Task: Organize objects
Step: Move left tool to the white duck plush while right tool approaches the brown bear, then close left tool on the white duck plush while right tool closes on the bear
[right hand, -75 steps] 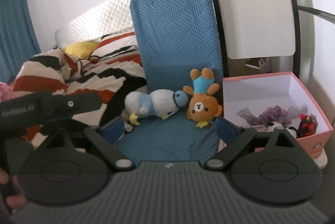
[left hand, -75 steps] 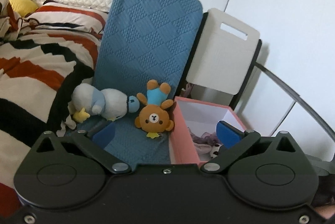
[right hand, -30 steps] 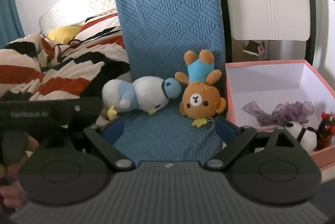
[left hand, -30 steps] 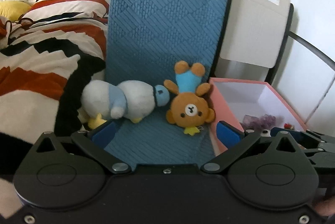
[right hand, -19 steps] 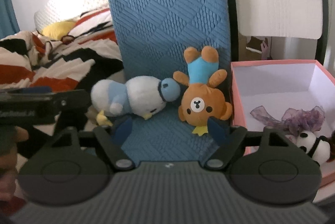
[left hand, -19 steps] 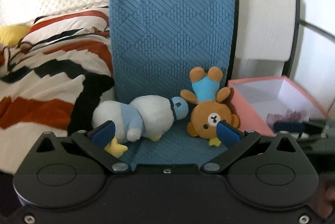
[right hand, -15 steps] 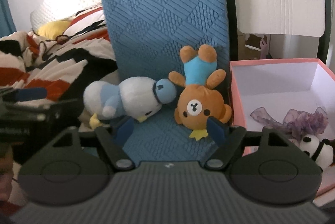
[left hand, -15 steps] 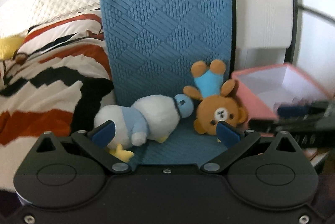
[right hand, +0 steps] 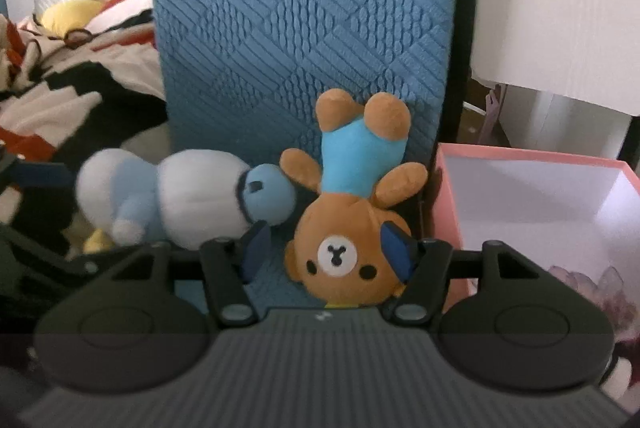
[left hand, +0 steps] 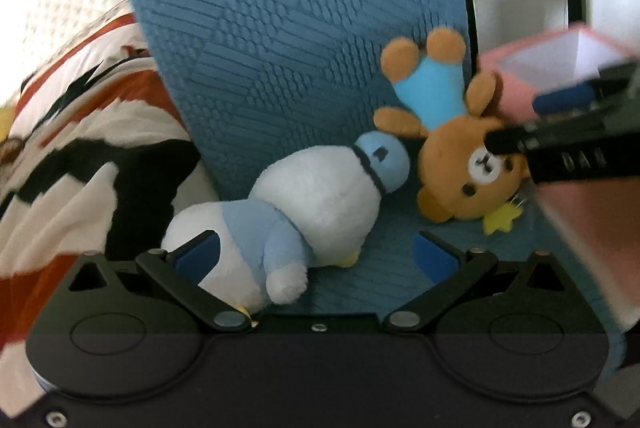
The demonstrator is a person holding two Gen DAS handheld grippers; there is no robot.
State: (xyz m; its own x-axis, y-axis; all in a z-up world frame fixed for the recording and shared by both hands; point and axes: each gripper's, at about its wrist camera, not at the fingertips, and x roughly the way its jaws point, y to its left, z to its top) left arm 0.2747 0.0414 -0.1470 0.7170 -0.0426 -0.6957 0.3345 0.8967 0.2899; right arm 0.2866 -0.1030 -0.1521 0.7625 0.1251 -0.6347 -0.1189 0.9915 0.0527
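A white and light-blue penguin plush (left hand: 316, 204) lies on its side on a blue quilted cushion (left hand: 300, 28). My left gripper (left hand: 316, 256) is open, and the penguin's body lies between its blue pads without being pressed. Beside it a brown bear plush (right hand: 340, 228) in a blue shirt leans upside down against the cushion. My right gripper (right hand: 326, 250) straddles the bear's head and its jaws are closing. The right pad is at the head, while the left pad stands a little off it. In the left wrist view the right gripper's fingers (left hand: 516, 140) reach over the bear (left hand: 460, 172).
A pink box (right hand: 448, 188) stands right of the bear with purple ribbon (right hand: 592, 280) inside. Behind it is a white folding chair back (right hand: 560, 8). A bed with a striped black, white and orange blanket (right hand: 60, 88) lies to the left.
Both grippers have come forward and down onto the plush toys. The right jaws have narrowed around the bear's head. The left gripper has rolled and now straddles the penguin.
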